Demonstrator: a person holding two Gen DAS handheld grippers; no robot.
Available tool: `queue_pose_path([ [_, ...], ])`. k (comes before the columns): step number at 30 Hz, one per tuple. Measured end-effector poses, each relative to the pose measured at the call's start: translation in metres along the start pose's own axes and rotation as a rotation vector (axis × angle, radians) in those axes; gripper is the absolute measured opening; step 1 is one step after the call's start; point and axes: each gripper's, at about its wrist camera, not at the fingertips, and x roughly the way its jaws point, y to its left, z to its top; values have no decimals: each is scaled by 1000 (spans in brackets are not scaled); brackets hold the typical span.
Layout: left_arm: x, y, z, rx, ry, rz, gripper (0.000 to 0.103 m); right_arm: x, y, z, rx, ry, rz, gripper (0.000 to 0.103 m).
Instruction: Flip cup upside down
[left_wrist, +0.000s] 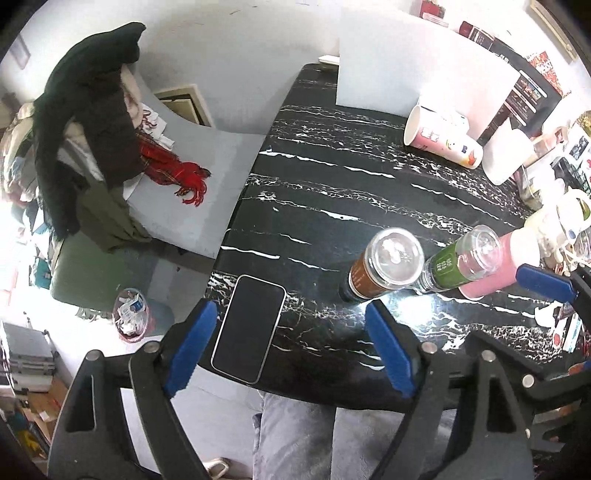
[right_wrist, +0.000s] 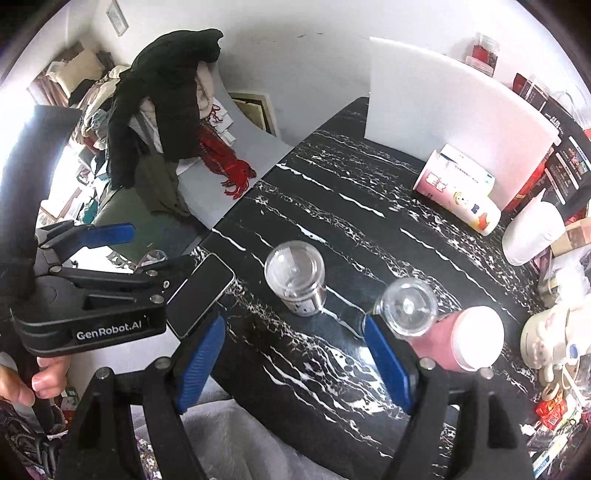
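Both the left tongs (left_wrist: 291, 350) and right tongs (right_wrist: 295, 365) are gaping wide, gripping nothing. The pink cup (right_wrist: 461, 339) is standing on the desk (right_wrist: 369, 229), touching the right tongs' right finger, just beside a clear-lidded jar (right_wrist: 408, 308).
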Motion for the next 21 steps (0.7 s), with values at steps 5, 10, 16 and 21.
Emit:
queue_pose_path([
  [5, -4, -15, -13, -28, 0, 13, 83, -4, -9, -10, -18, 0, 11, 79],
  [10, 0, -25, -26, -53, 14, 17, 83, -6, -17, -22, -32, 10, 21, 79],
  [16, 2, -30, -33, -77, 18, 30, 83, -2, -22, -32, -38, 28, 41, 79],
  [21, 2, -33, -34, -81, 20, 36, 84, 0, -25, -35, -41, 31, 49, 79],
])
